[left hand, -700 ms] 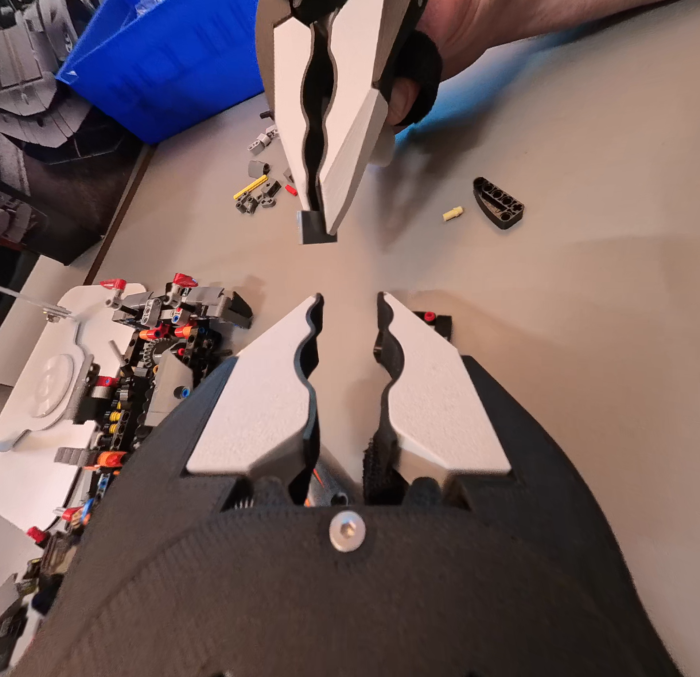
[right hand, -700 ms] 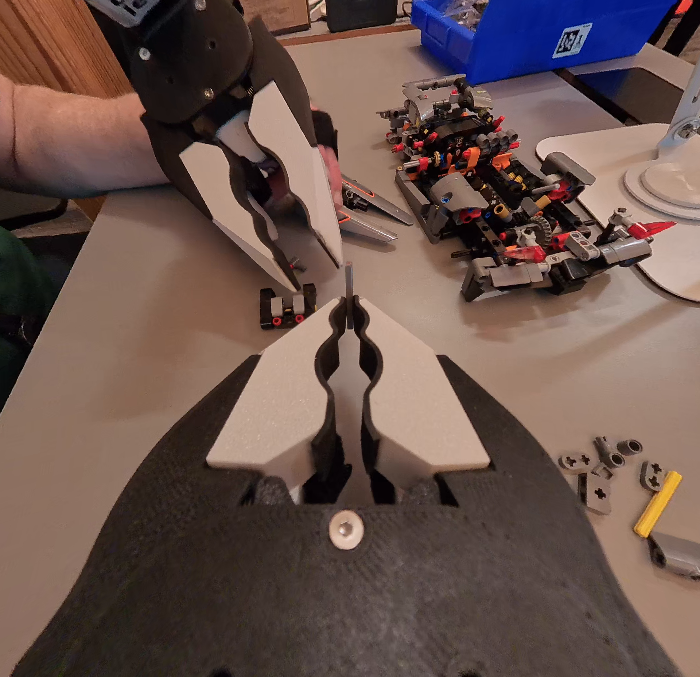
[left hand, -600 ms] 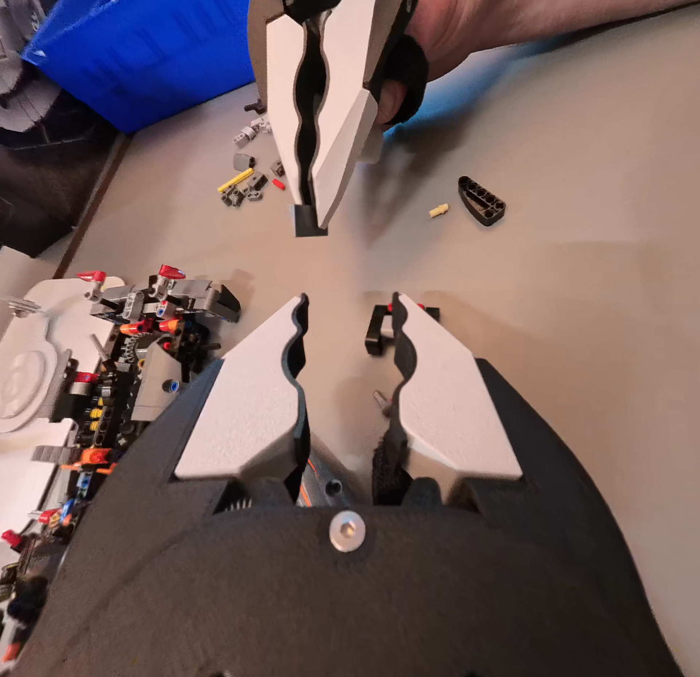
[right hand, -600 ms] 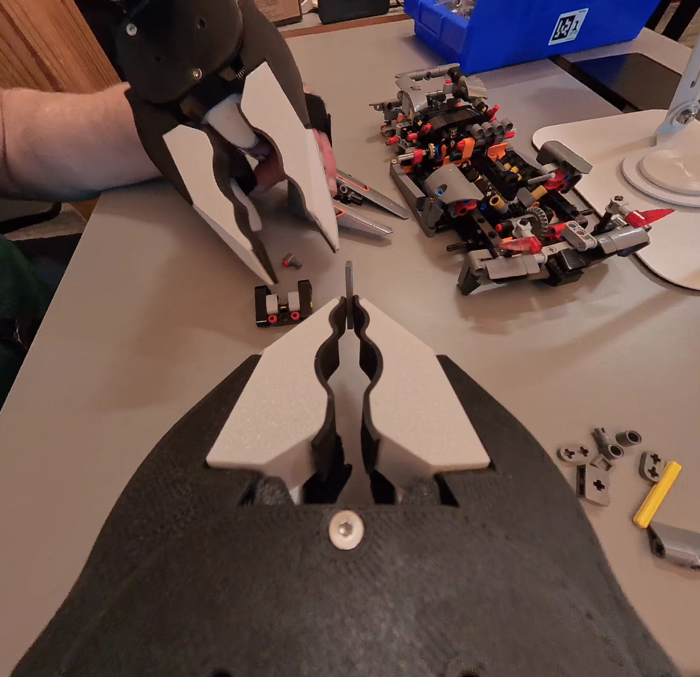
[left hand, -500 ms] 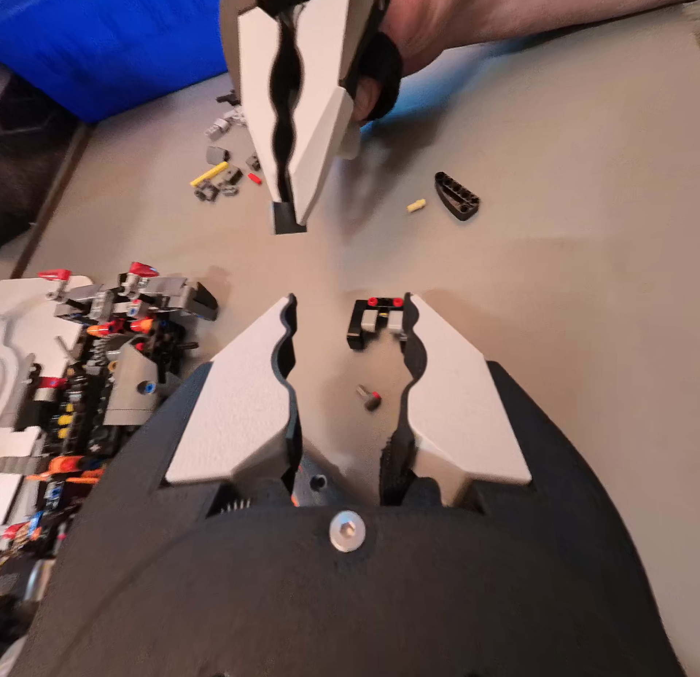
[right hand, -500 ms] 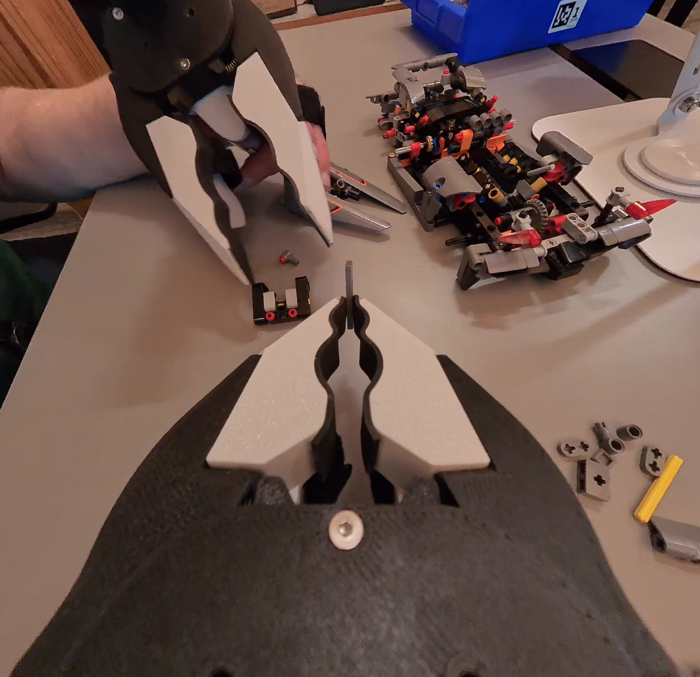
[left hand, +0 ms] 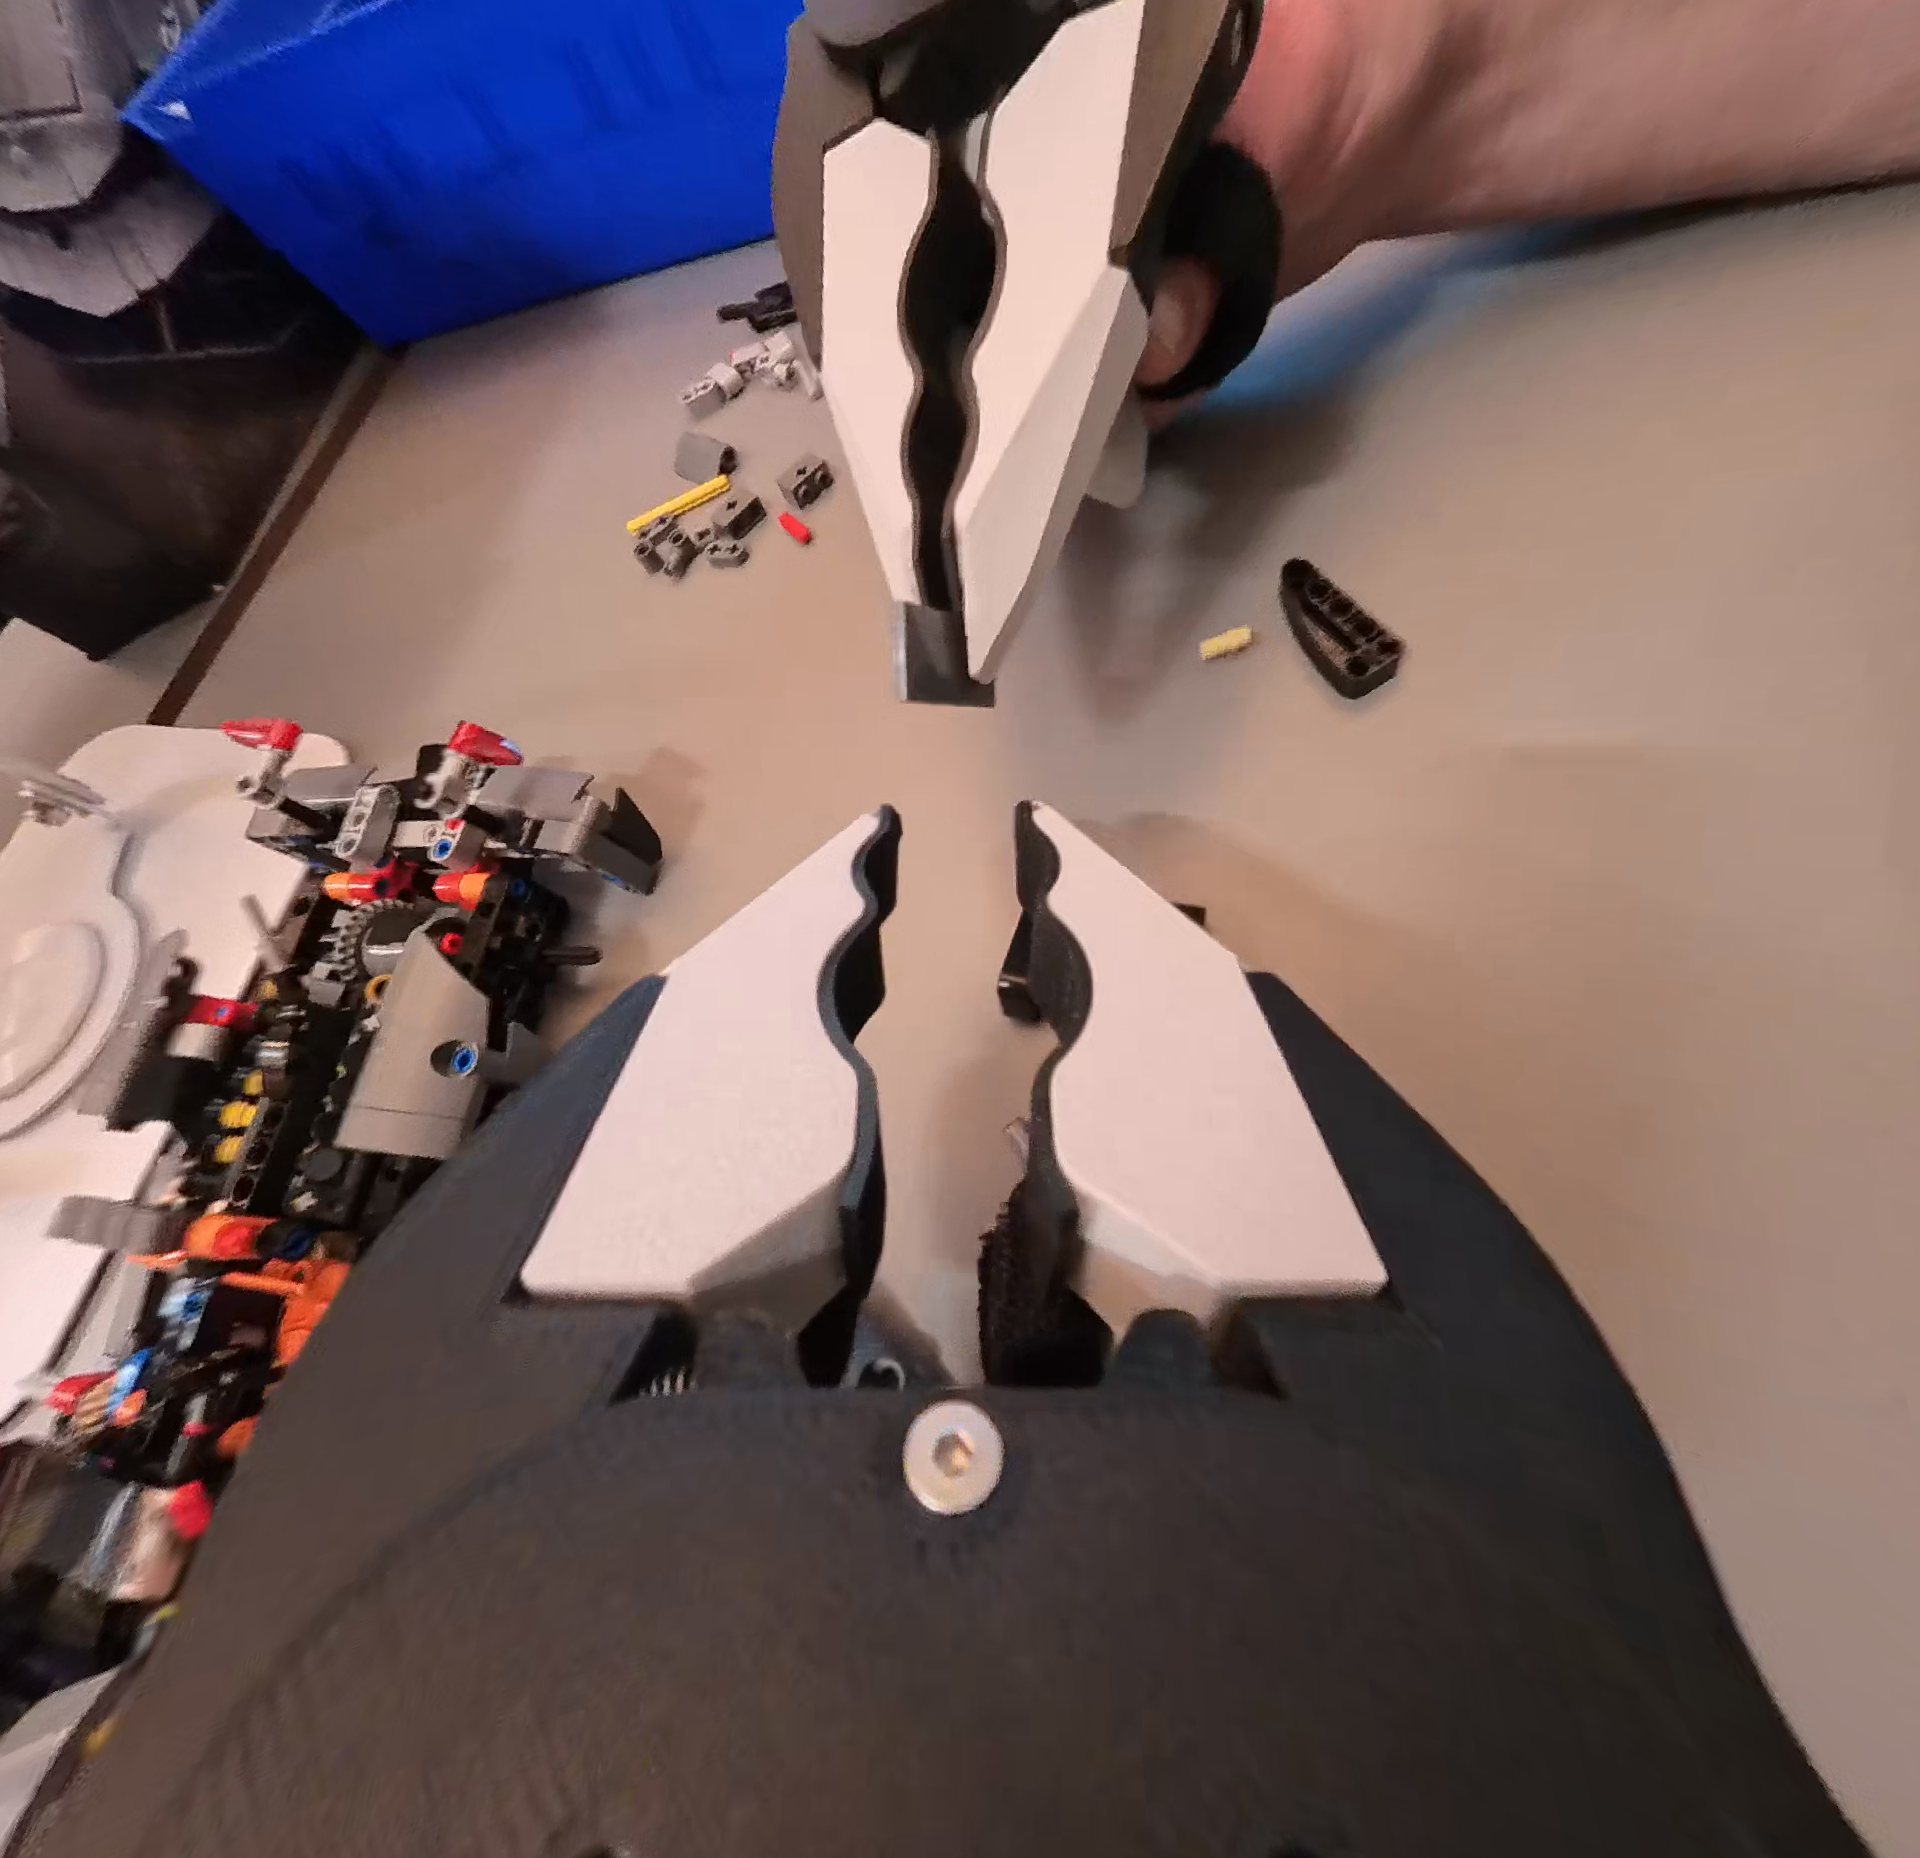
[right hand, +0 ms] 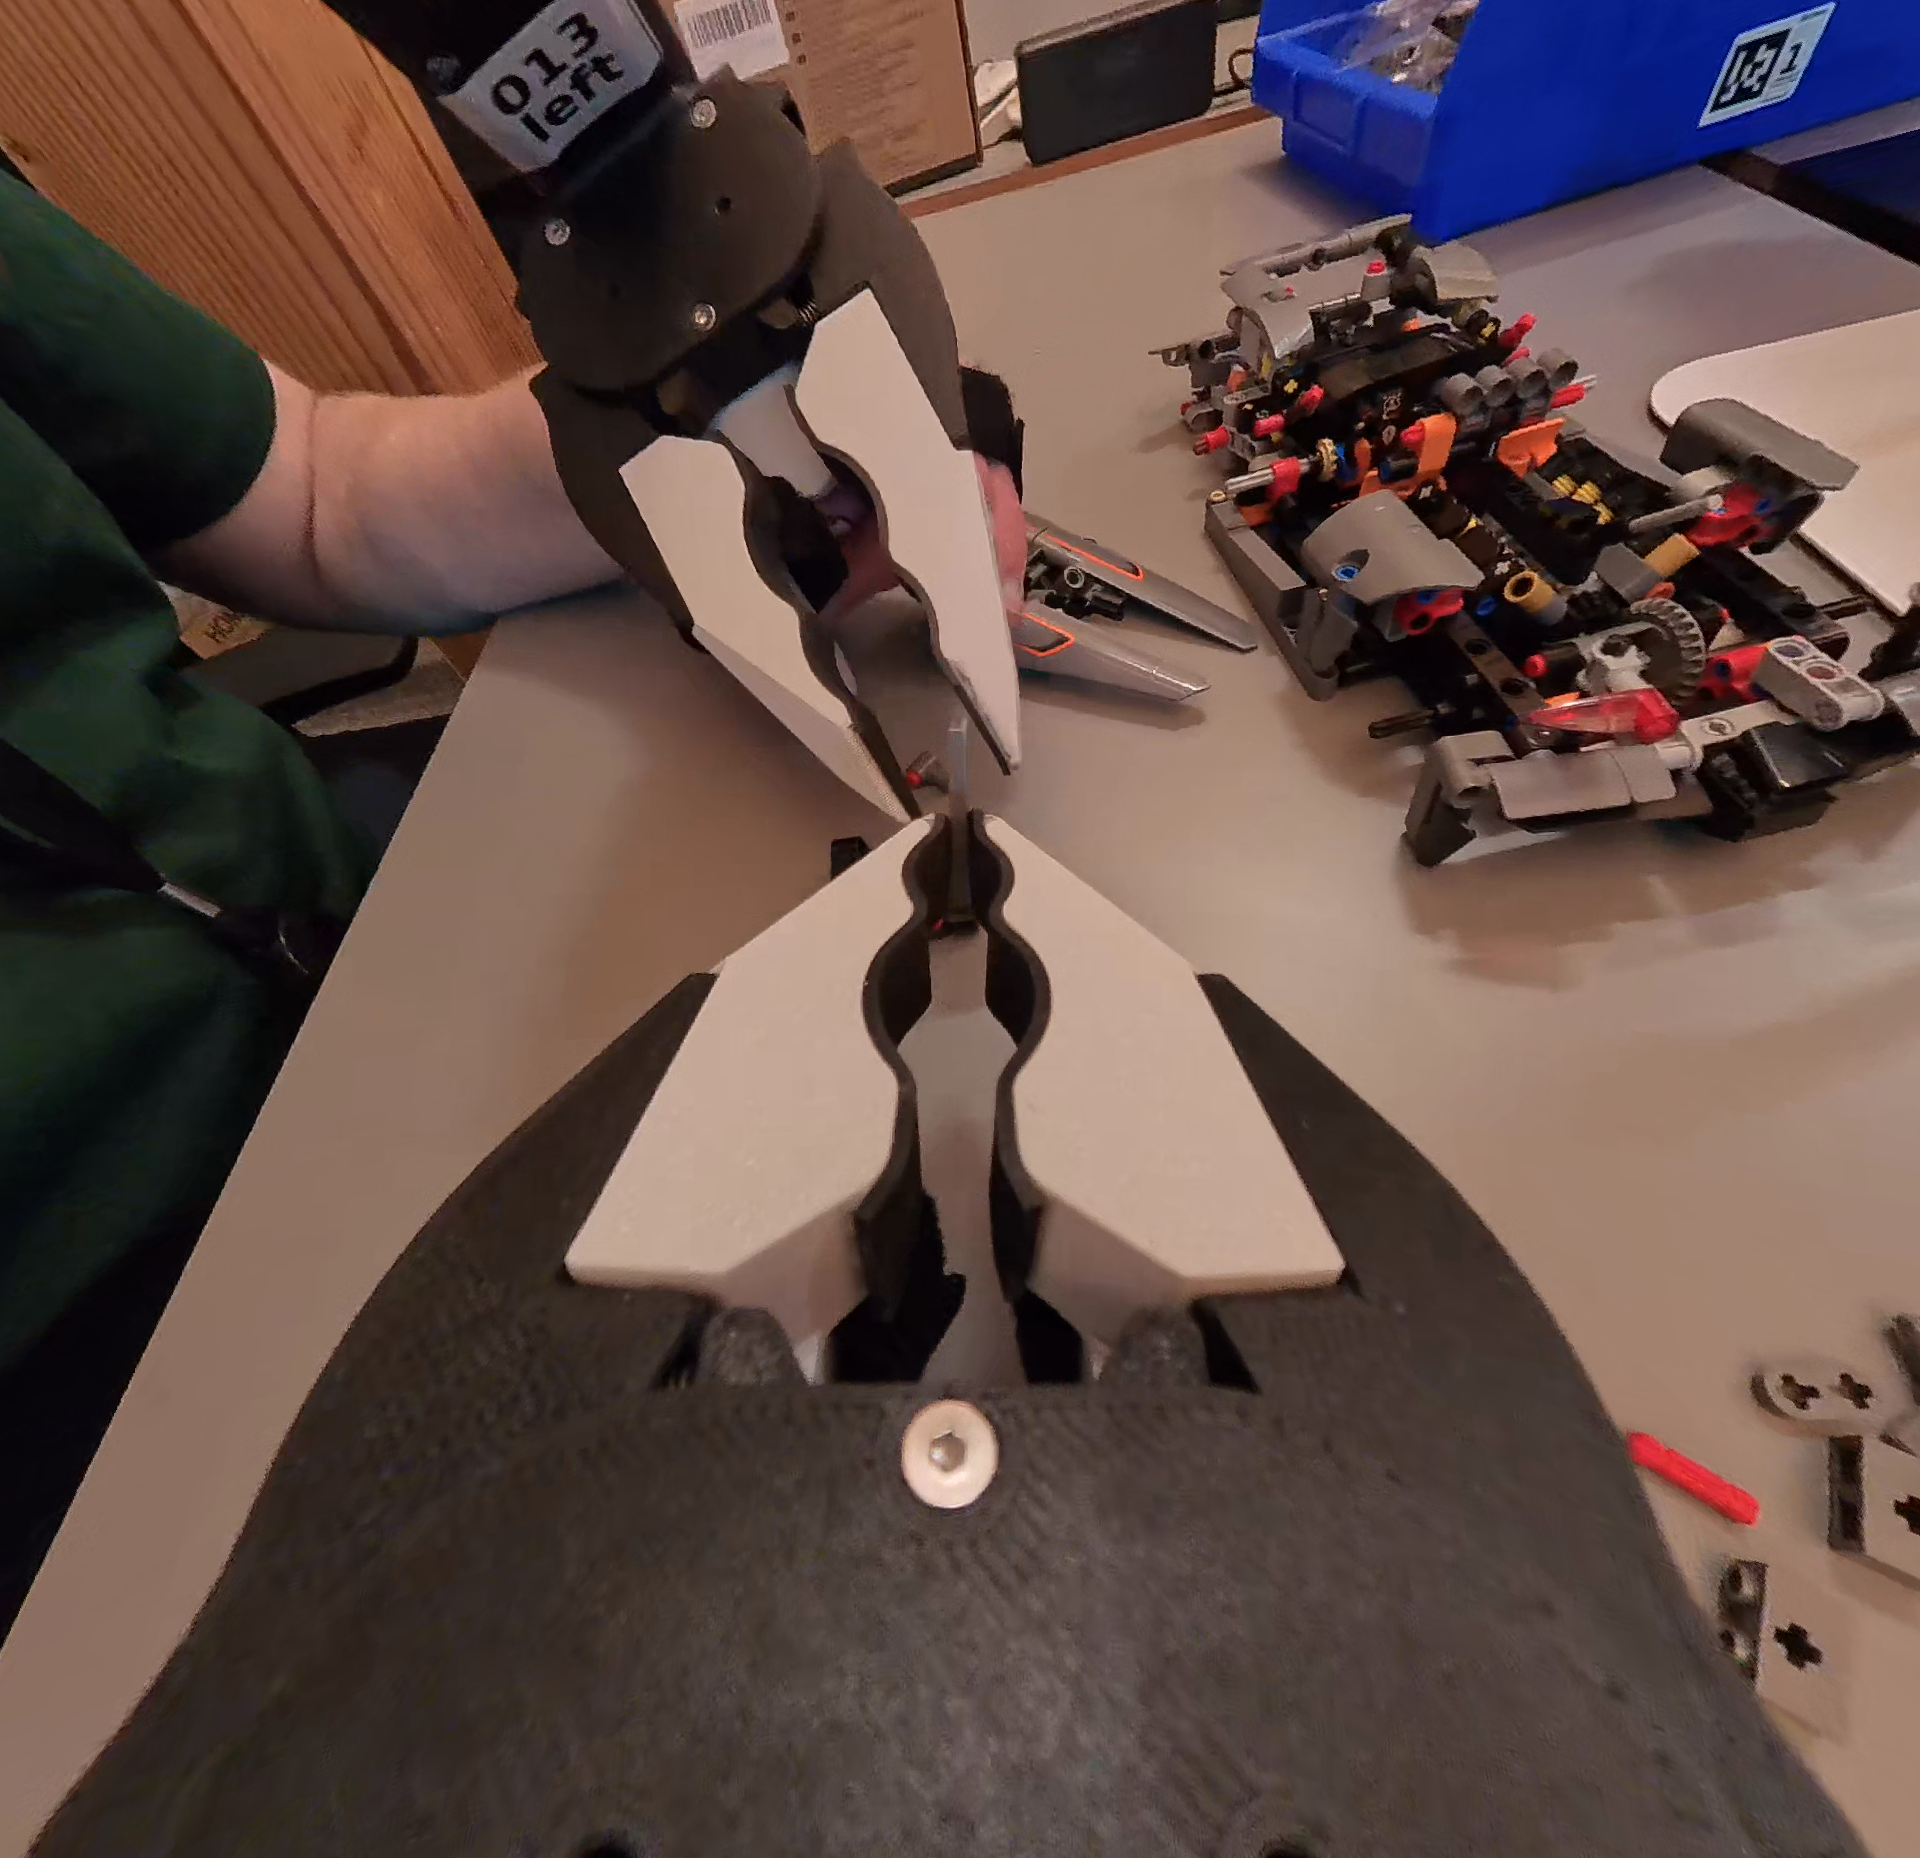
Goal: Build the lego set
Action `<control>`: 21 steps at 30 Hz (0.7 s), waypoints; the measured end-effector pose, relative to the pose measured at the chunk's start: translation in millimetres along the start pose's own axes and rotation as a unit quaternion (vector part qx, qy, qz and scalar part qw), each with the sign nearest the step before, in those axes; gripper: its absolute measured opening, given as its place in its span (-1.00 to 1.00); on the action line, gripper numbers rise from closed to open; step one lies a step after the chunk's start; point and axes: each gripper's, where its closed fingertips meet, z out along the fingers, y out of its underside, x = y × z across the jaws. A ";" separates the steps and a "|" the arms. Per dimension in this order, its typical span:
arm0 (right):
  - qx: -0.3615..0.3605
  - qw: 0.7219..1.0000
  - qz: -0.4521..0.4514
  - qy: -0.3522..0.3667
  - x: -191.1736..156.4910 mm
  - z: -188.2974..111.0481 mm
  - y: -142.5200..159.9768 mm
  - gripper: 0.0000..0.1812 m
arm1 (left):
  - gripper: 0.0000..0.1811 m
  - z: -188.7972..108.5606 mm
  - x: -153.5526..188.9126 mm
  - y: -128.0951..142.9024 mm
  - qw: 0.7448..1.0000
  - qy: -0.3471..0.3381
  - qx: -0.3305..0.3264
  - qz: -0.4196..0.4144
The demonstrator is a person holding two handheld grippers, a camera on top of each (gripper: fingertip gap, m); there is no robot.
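My right gripper [right hand: 953,821] is shut on a thin flat grey lego piece [right hand: 957,754], held edge-up above the table. In the left wrist view the right gripper [left hand: 940,613] points down at me with the grey piece [left hand: 940,660] at its tips. My left gripper [left hand: 956,813] is open and empty, its tips just short of that piece. It also shows in the right wrist view [right hand: 951,782]. A small black assembly [left hand: 1013,987] lies on the table, mostly hidden behind my left gripper's right finger. The part-built lego car [left hand: 416,977] [right hand: 1558,582] lies to the side.
A blue bin [left hand: 468,125] [right hand: 1558,73] stands at the table's far edge. Loose small pieces [left hand: 717,520] [right hand: 1849,1445], a black curved beam [left hand: 1340,629] and a tan pin [left hand: 1226,645] lie about. A pointed grey-orange part [right hand: 1122,613] lies behind the left gripper. A white base [left hand: 62,925] adjoins the car. The grippers are tip to tip, or close to it. The tan pin [left hand: 1226,645] is about equally far from each gripper, around 9 cm.
My left gripper's jaws have narrowed and it has moved over the small black assembly, which is now mostly hidden. The two grippers have come closer together. The right gripper still holds the grey piece.
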 end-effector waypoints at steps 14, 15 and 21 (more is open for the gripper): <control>-0.059 0.998 0.020 -0.022 -8.0 10.4 18.7 -1.00 | -0.49 11.1 34.0 35.0 0.989 0.083 -0.118 0.036; -0.065 0.997 0.024 -0.023 -7.9 10.9 20.8 -0.99 | -0.56 12.0 34.0 35.5 0.989 0.081 -0.118 0.034; -0.073 0.994 0.082 -0.027 -6.4 13.4 25.2 -1.00 | -0.57 13.9 31.3 34.9 0.989 0.062 -0.128 0.030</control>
